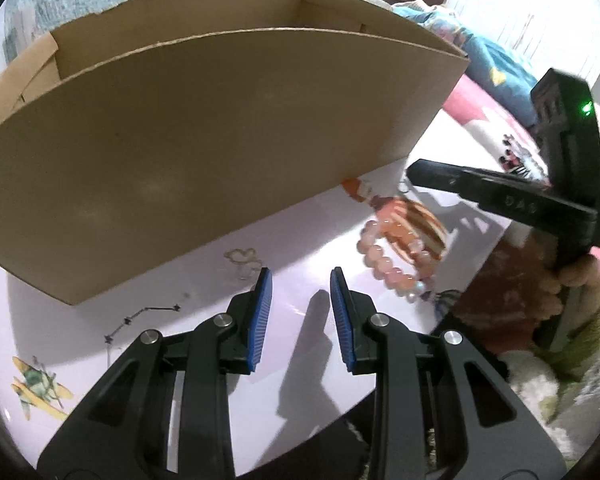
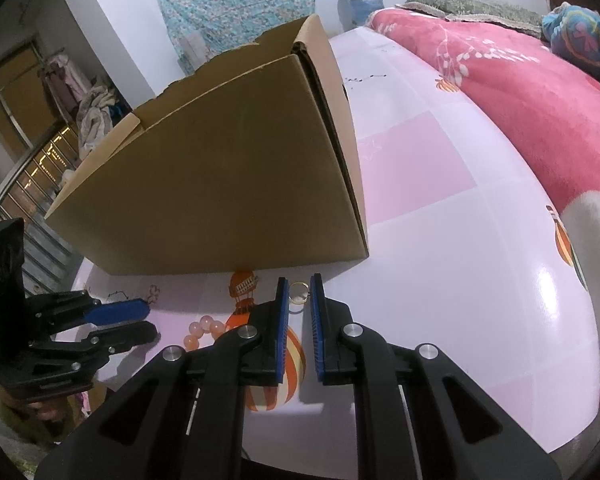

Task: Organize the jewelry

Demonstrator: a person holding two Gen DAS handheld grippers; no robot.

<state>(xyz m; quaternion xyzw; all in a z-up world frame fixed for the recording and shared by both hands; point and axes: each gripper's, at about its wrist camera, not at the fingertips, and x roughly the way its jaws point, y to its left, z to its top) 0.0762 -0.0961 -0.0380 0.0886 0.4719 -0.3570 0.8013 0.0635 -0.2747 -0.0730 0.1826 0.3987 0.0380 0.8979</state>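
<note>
A pink beaded bracelet (image 1: pixel 396 258) lies on the pale pink table (image 1: pixel 308 240), right of my left gripper (image 1: pixel 300 280), which is open and empty. A thin chain (image 1: pixel 242 260) lies just ahead of its left finger, by the open cardboard box (image 1: pixel 204 152). In the right wrist view a small gold ring (image 2: pixel 299 293) sits between the tips of my right gripper (image 2: pixel 299 290). The jaws stand slightly apart and I cannot tell if they touch the ring. The beads (image 2: pixel 204 330) and left gripper (image 2: pixel 140 320) show at the left. The box (image 2: pixel 228 184) stands right behind the ring.
A pink blanket (image 2: pixel 520 92) covers a bed right of the table. Balloon and plane prints decorate the table (image 2: pixel 440 240). The table edge runs close below both grippers. A dark chain (image 1: pixel 148 316) lies at the left near the box corner.
</note>
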